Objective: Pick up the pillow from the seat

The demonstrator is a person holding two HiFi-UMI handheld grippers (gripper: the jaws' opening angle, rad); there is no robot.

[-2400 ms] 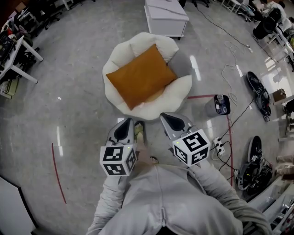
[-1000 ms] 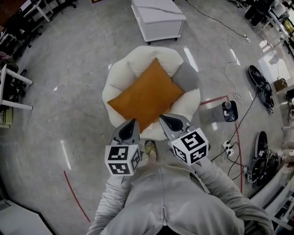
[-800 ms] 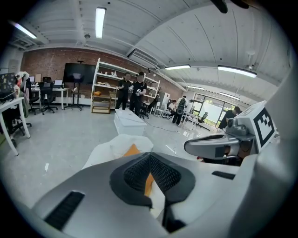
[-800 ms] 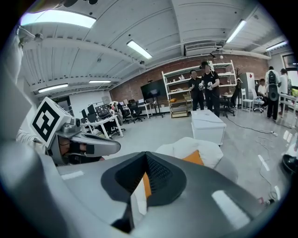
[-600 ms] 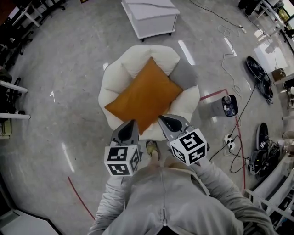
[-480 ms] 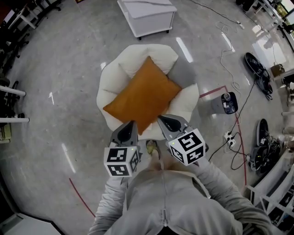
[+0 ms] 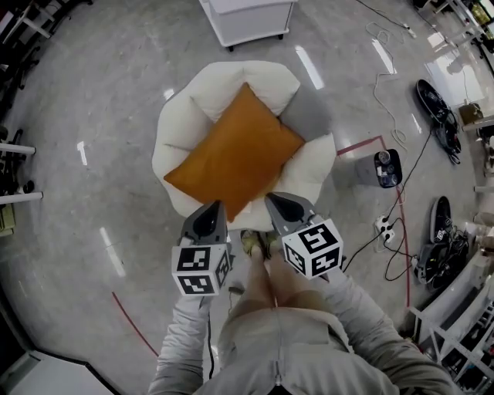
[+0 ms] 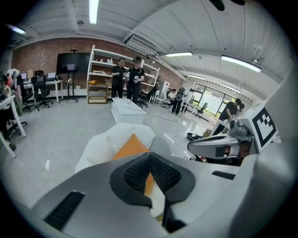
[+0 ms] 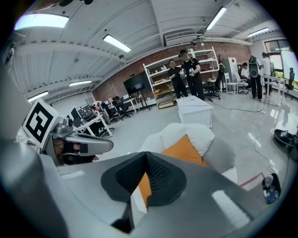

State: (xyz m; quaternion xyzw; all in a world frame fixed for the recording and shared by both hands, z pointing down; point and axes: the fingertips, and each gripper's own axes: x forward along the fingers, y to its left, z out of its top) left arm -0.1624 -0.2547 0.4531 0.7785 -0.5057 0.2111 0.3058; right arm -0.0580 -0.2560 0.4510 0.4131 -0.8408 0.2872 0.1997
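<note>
In the head view, the top edge cuts off the white cabinet (image 7: 247, 15) at twelve o'clock. The floor clutter (image 7: 438, 227) from three to four o'clock runs out of frame and is too small to name. In their own views, the left gripper (image 8: 150, 154) and right gripper (image 9: 145, 152) hide the near part of the seat (image 8: 93, 148) and pillow (image 8: 132, 145) from four to eight o'clock. The people (image 8: 128, 76) by the shelves are too small to make out.

Matt cloth pillow (image 7: 231, 153), glossy floor (image 7: 100, 100)

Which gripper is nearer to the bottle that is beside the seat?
Right. The right gripper hangs at the bottle's side of the pillow's near corner; the left gripper hangs beyond that corner, farther away.
</note>
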